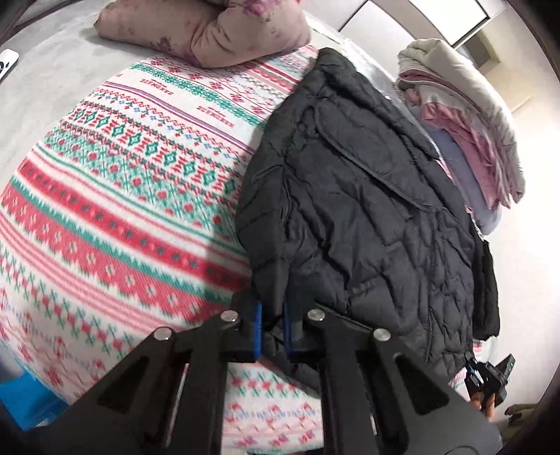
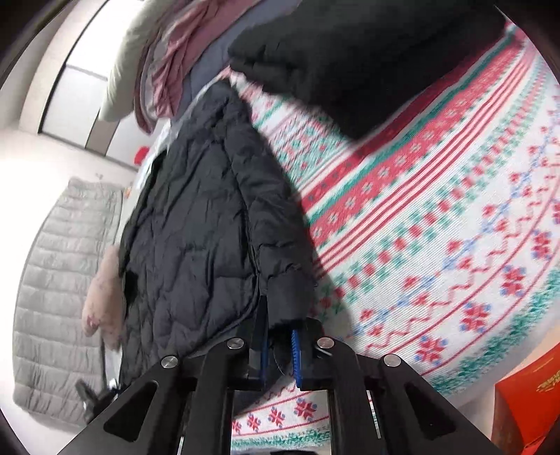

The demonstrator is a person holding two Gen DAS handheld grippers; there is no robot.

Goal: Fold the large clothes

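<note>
A black quilted puffer jacket (image 1: 367,210) lies along the right side of a bed covered by a red, green and white patterned blanket (image 1: 122,192). My left gripper (image 1: 273,329) is shut on the jacket's near edge, black fabric pinched between its blue pads. In the right wrist view the same jacket (image 2: 196,227) hangs partly over the bed's edge, and my right gripper (image 2: 280,346) is shut on a cuff or hem corner of it. The right gripper (image 1: 490,378) also shows small at the lower right of the left wrist view.
A pink floral pillow (image 1: 210,31) lies at the head of the bed. A pile of pink, white and blue clothes (image 1: 465,115) sits beside the jacket. A grey quilted mat (image 2: 59,297) lies on the floor. A red box (image 2: 525,395) stands at the right. A phone (image 1: 7,63) lies far left.
</note>
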